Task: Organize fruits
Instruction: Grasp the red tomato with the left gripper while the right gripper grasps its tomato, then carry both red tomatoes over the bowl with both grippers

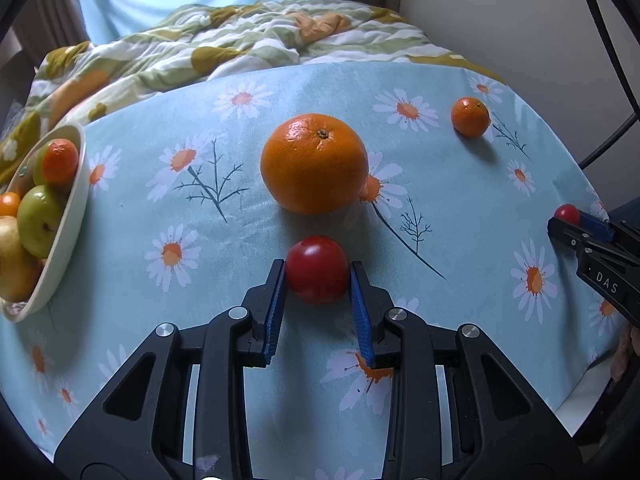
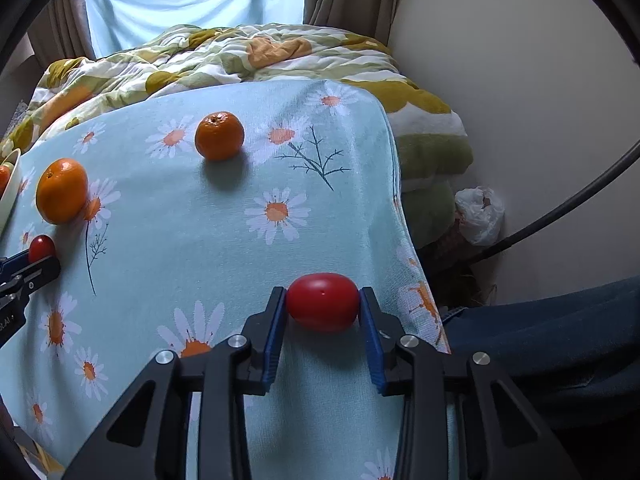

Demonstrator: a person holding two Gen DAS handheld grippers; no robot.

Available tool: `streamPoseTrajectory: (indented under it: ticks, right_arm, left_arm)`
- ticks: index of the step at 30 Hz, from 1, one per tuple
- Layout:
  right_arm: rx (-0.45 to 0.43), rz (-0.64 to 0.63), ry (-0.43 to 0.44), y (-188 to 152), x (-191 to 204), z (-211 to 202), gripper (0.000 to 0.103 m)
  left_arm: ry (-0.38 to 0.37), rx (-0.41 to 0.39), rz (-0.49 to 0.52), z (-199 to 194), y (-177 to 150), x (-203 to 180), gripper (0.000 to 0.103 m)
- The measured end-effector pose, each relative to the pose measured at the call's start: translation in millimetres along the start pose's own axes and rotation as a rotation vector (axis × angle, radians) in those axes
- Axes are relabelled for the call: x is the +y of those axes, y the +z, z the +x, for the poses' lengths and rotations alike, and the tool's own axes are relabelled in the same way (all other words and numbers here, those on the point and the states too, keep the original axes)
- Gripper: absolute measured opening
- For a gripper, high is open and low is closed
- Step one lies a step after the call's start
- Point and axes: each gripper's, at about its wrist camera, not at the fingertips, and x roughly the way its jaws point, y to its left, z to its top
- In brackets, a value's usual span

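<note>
- On the daisy-cloth table (image 1: 248,92), left gripper (image 1: 318,276) jaws clamp a round red tomato (image 1: 317,269), presumably bound for the bowl (image 1: 68,216).
- Right gripper (image 2: 322,302) jaws squeeze an oval tomato (image 2: 322,301) near the table's edge.

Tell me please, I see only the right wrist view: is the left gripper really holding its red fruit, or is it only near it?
Observer: It is holding it. In the left wrist view, both pads of the left gripper press on the round red fruit.
Operator: And the bowl? I see only a piece of its rim.
Observer: The bowl already holds a green fruit, a small orange and a yellow fruit.
Operator: Does anything lie between the left gripper and the bowl?
Observer: No, only the flowered tablecloth shows there.
</note>
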Motion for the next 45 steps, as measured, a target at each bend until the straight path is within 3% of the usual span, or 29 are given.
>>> streamPoseTrajectory:
  ticks: [13,24,34,45]
  right_arm:
    - [-0.055,-0.022,0.078,2.6,7.3,-32.7,0.033]
    - [-0.140,-0.121,0.194,24.3,44.4,-80.1,0.033]
    - [-0.186,-0.193,0.298,45.7,116.7,-115.5,0.033]
    - [-0.192,-0.218,0.352,72.9,219.7,-130.1,0.033]
  left_arm:
    - [0.008,-0.069,-0.029,-47.7,0.6,3.4,0.037]
    - [0.027,-0.164,-0.084,-109.3,7.9,27.3,0.037]
    - [0.040,-0.245,-0.124,-152.0,14.9,86.7,0.037]
    - [0.057,-0.242,-0.148,-161.0,23.1,192.8,0.037]
